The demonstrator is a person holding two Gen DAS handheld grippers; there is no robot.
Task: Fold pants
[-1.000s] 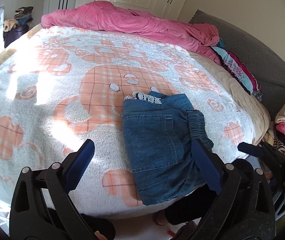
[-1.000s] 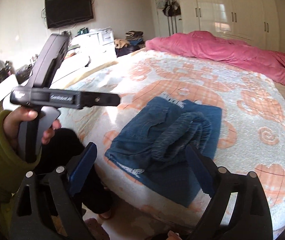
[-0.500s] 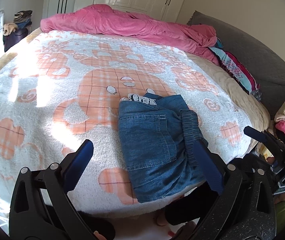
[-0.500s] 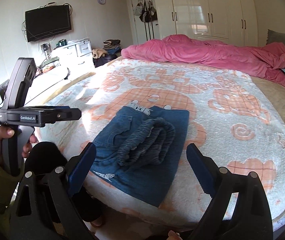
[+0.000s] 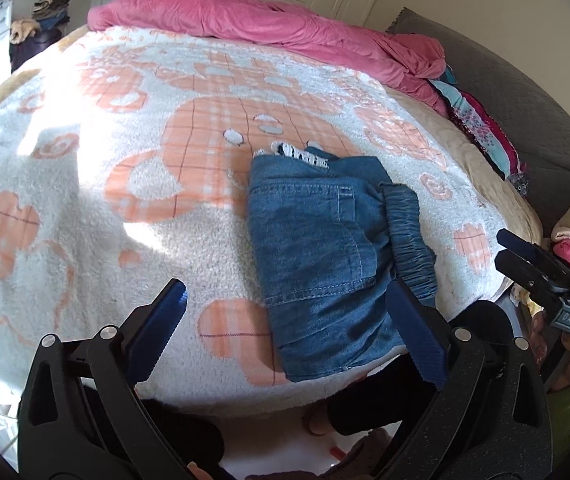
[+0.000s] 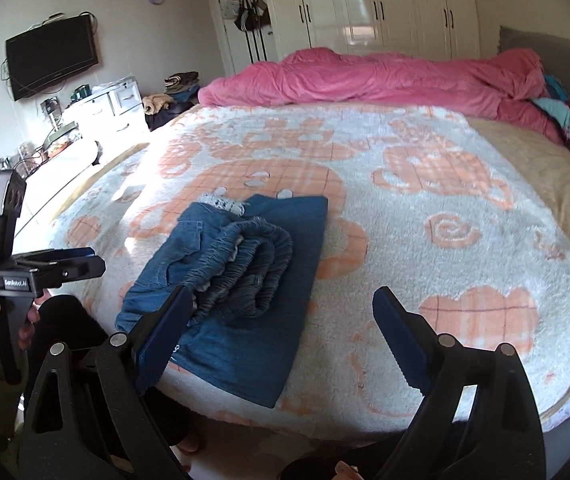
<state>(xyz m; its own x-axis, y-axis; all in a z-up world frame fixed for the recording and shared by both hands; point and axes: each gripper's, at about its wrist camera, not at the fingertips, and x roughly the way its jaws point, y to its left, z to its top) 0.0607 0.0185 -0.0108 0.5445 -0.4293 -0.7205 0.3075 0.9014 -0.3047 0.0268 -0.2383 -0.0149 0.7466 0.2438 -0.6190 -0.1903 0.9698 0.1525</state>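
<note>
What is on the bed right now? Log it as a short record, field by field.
garment: folded denim pants, elastic waistband bunched on top
surface: white and orange plush blanket, pants near its front edge
behind: pink duvet heaped at the far side
left gripper: jaws open, empty, above the bed edge
right gripper: jaws open, empty, off the pants

Pants (image 5: 325,256) on blanket (image 5: 125,200), apparently near bed's edge.

bright daylight from left — glare patch on blanket (image 5: 85,184); strong fisheye bending, dark corners, sharp focus.
</note>
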